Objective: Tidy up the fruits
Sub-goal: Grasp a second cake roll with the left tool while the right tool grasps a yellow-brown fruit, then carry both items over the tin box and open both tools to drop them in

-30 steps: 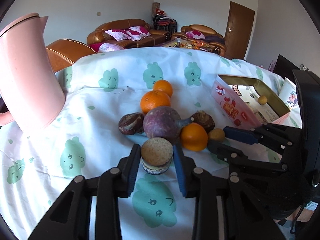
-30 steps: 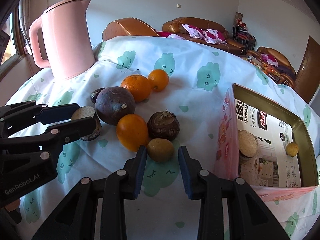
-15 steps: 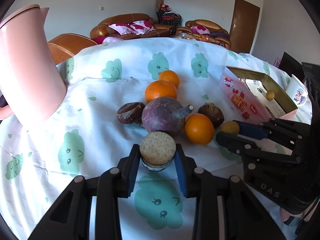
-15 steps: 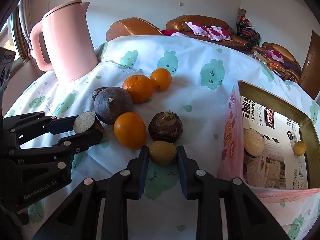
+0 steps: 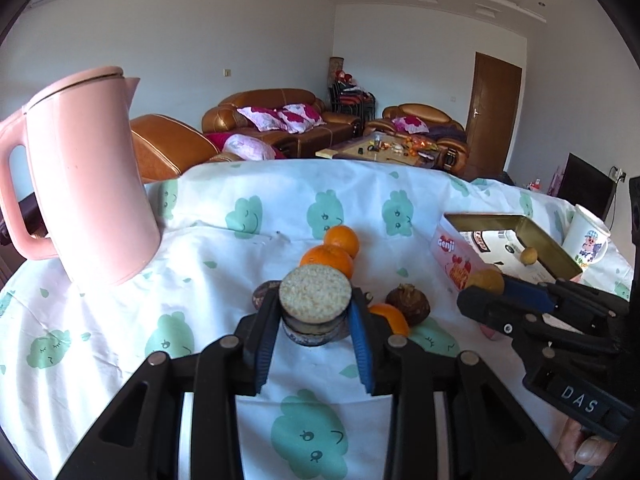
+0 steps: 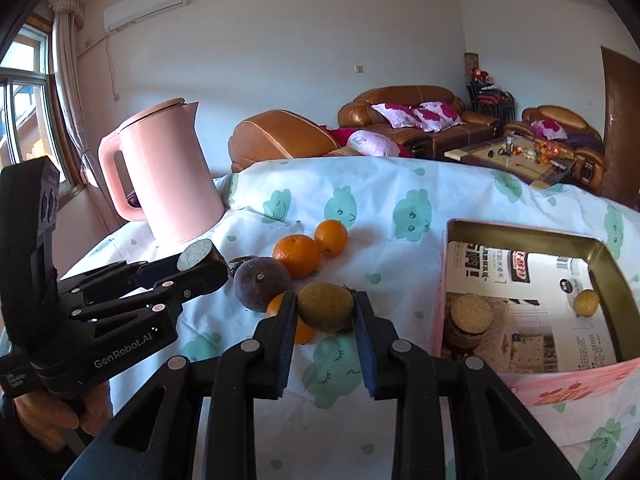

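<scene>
Left wrist view: my left gripper (image 5: pixel 316 320) is clamped on a cut, cork-topped piece (image 5: pixel 315 294), held clear of the desk (image 5: pixel 224 280) in front of the oranges (image 5: pixel 328 258). The open tin box (image 5: pixel 552 248), my landmark, lies to the right, with a small yellow fruit (image 5: pixel 529 255) already inside it.

Right wrist view: my right gripper (image 6: pixel 325 322) is closed on a yellow-green fruit (image 6: pixel 325 307), raised just left of the tin box (image 6: pixel 600 258), near the dark round fruit (image 6: pixel 262 282).

To do this well, I judge each load should clear the box's near wall before lowering, one gripper entering at a time, and settle in bare floor beside the cork-topped piece already inside (image 6: pixel 471 314).
</scene>
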